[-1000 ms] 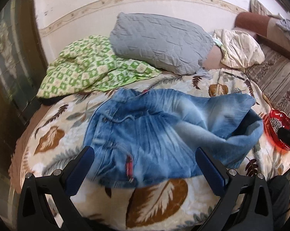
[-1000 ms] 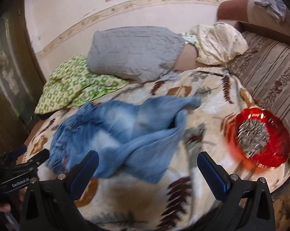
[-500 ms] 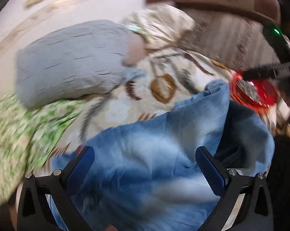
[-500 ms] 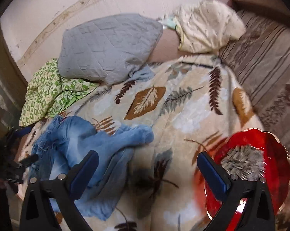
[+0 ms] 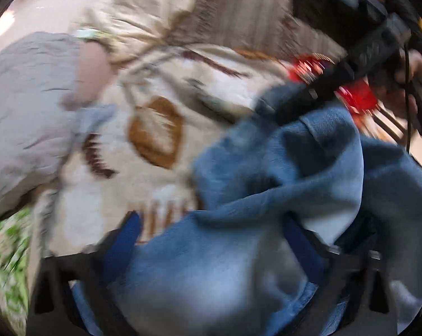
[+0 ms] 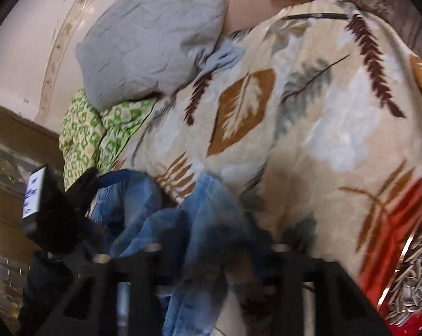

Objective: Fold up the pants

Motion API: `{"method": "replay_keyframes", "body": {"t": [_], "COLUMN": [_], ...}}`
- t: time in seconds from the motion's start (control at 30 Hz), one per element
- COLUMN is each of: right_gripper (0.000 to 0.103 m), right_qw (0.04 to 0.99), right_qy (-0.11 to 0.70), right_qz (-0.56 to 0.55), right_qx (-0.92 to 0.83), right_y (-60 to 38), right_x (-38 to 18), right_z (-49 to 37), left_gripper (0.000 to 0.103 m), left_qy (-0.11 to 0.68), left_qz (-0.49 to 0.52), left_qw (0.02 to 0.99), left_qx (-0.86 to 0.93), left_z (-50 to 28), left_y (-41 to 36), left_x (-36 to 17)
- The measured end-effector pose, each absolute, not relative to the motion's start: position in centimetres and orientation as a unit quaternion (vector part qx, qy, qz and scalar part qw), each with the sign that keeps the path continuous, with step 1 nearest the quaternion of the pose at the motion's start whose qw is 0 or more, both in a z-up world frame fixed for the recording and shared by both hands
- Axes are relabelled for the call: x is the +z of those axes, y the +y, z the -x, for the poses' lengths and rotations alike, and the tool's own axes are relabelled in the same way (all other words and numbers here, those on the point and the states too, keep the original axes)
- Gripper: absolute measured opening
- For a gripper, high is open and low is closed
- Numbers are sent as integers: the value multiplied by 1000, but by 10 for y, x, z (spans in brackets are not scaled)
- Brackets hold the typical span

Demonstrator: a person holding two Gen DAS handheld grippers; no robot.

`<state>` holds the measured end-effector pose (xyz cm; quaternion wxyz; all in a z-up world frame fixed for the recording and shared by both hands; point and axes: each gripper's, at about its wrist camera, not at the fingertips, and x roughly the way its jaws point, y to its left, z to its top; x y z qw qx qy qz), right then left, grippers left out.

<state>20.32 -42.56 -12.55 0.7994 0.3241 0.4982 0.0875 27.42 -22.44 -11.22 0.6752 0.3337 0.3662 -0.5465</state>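
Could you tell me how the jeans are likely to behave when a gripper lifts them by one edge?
The jeans will probably hang limp: they already lie in soft, bunched folds on the blanket. The denim looks thick, so they may feel fairly heavy and drag. They seem unlikely to slip, since the cloth looks coarse.

We see a leaf-print bed bearing jeans at its near edge, a grey pillow at the far edge, a red dish right.
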Motion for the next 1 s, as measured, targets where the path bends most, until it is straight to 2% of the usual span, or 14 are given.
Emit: {"method": "replay_keyframes", "body": {"t": [0.03, 0.07, 0.2, 0.47, 0.57, 0.63, 0.7, 0.73, 0.8, 0.83, 0.87, 1.0], "right_gripper": [26, 23, 17, 16, 16, 16, 17, 21, 59, 91, 97, 97], "right_qw": [801, 805, 819, 869, 887, 889, 878, 871, 861, 867, 873, 890], "right_qy": [497, 494, 467, 315, 278, 293, 342, 358, 380, 376, 369, 375], "right_qz": [-321, -315, -318, -380, -366, -341, -307, -307, -313, -305, -292, -235], "right_qx": [92, 95, 97, 21, -48, -84, -133, -141, -127, -117, -124, -109], "right_y": [-422, -419, -419, -459, -463, -467, -473, -476, -480, -479, -477, -465], "right_x": [-124, -120, -94, 3, 21, 15, -4, -12, -22, -23, -22, -11], "right_z": [-203, -202, -198, -168, -179, -203, -234, -237, -235, -231, -221, -183], "left_gripper": [36, 7, 7, 7, 7, 7, 15, 23, 91, 97, 97, 97], "left_qy": [380, 395, 372, 288, 311, 331, 356, 366, 375, 369, 355, 346], "left_qz": [-344, -365, -379, -262, -269, -287, -293, -287, -264, -258, -256, -267], "left_qw": [657, 644, 654, 806, 827, 825, 818, 819, 824, 829, 835, 825], "left_qx": [-553, -544, -539, -447, -385, -356, -344, -336, -331, -331, -333, -359], "left_z": [-271, -268, -257, -295, -321, -338, -345, -347, -341, -334, -324, -281], "left_y": [-229, -234, -229, -209, -223, -234, -241, -240, -231, -226, -221, -209], "left_x": [-118, -124, -103, 11, 6, -16, -36, -42, -45, -43, -38, -21]}}
